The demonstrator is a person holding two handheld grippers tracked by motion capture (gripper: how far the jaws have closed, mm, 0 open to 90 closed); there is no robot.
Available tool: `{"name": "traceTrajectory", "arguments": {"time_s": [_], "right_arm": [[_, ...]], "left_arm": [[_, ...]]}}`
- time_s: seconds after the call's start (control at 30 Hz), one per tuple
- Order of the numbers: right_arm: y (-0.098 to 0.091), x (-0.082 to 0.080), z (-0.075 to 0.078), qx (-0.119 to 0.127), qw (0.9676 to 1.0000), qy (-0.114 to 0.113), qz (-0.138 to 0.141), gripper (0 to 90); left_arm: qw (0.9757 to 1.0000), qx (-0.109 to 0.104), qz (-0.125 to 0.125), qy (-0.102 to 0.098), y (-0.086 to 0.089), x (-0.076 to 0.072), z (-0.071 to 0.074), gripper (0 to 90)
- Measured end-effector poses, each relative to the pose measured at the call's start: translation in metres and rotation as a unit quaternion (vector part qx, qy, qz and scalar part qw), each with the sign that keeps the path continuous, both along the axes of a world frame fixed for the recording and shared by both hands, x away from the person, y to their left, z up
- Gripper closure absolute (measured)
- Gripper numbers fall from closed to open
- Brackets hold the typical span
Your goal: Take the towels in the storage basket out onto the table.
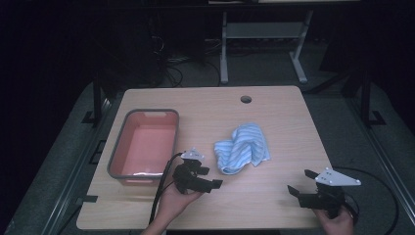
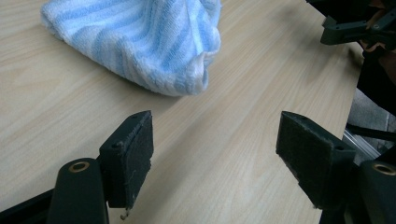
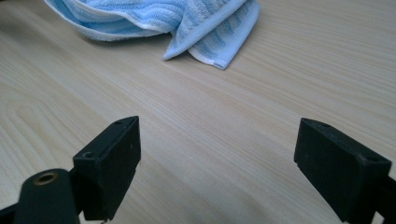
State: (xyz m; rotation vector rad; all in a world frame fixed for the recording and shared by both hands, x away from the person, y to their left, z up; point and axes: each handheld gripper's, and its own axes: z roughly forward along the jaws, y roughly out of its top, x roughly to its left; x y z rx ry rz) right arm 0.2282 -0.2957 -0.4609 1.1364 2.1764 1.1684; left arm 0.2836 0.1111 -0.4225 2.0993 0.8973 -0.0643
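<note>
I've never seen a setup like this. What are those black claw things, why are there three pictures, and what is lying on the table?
No robot here: a person holds a hand-held grasping tool in each hand. The high view looks down on the table, with the left tool and the right tool near its front edge. The other two pictures come from small cameras riding on each tool, looking out between its two black jaws. On the table lie a crumpled blue-and-white striped towel and, to its left, a grey-rimmed red tub. Both tools stand open and hold nothing; the left one points at the towel from close by, the right one from a little farther off.
</note>
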Motion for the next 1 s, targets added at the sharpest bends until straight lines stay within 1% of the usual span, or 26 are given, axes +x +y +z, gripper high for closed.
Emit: {"name": "traceTrajectory", "arguments": {"time_s": [0.07,0.13,0.23,0.4,0.5,0.6,0.63,0.7,0.73,0.8,0.83,0.9,0.97,1.0], "right_arm": [[0.0,0.0,0.0,-0.001,1.0,0.0,0.0,14.3],[0.0,0.0,0.0,-0.001,1.0,-0.001,0.0,14.2],[0.001,-0.001,0.0,-0.001,1.0,0.0,0.001,14.2],[0.002,-0.001,0.0,-0.003,1.0,0.0,0.003,14.2],[0.003,-0.001,0.0,-0.004,1.0,0.0,0.004,14.2],[0.004,-0.001,0.0,-0.005,1.0,0.001,0.004,14.3],[0.004,-0.001,0.0,-0.005,1.0,0.001,0.005,14.3],[0.004,-0.002,0.0,-0.004,1.0,0.0,0.004,14.3],[0.004,-0.002,0.0,-0.002,1.0,0.0,0.004,14.2],[0.004,-0.004,0.001,-0.001,1.0,-0.004,0.006,14.2],[0.004,-0.004,0.002,-0.002,0.9999,-0.007,0.008,14.2],[0.005,-0.005,0.003,-0.003,0.9999,-0.009,0.011,14.2],[0.004,-0.006,0.003,-0.004,0.9998,-0.012,0.014,14.3],[0.003,-0.006,0.003,-0.004,0.9998,-0.013,0.016,14.3]], "left_arm": [[1.0,0.002,0.001,-0.002,0.001,-0.002,-0.001,27.3],[1.0,-0.002,0.0,0.002,0.003,-0.004,-0.002,27.3],[1.0,0.0,0.001,0.002,0.005,-0.007,-0.004,27.3],[1.0,-0.002,0.003,0.003,0.011,-0.014,-0.007,27.3],[1.0,0.003,0.001,0.002,0.012,-0.018,-0.009,27.3],[1.0,-0.003,0.002,0.005,0.014,-0.022,-0.011,27.3],[0.9999,-0.009,0.001,0.008,0.016,-0.023,-0.012,27.3],[0.9994,-0.027,0.0,0.02,0.018,-0.026,-0.015,27.3],[0.9993,-0.031,0.0,0.023,0.02,-0.028,-0.017,27.4],[0.9997,-0.015,-0.006,0.016,0.02,-0.031,-0.019,27.3],[0.9998,-0.01,-0.008,0.014,0.02,-0.032,-0.019,27.2],[0.9998,-0.016,-0.009,0.01,0.019,-0.033,-0.019,27.2],[0.9999,-0.013,-0.01,0.005,0.017,-0.033,-0.019,27.0],[0.9999,-0.008,-0.012,0.002,0.016,-0.033,-0.018,26.8]]}}
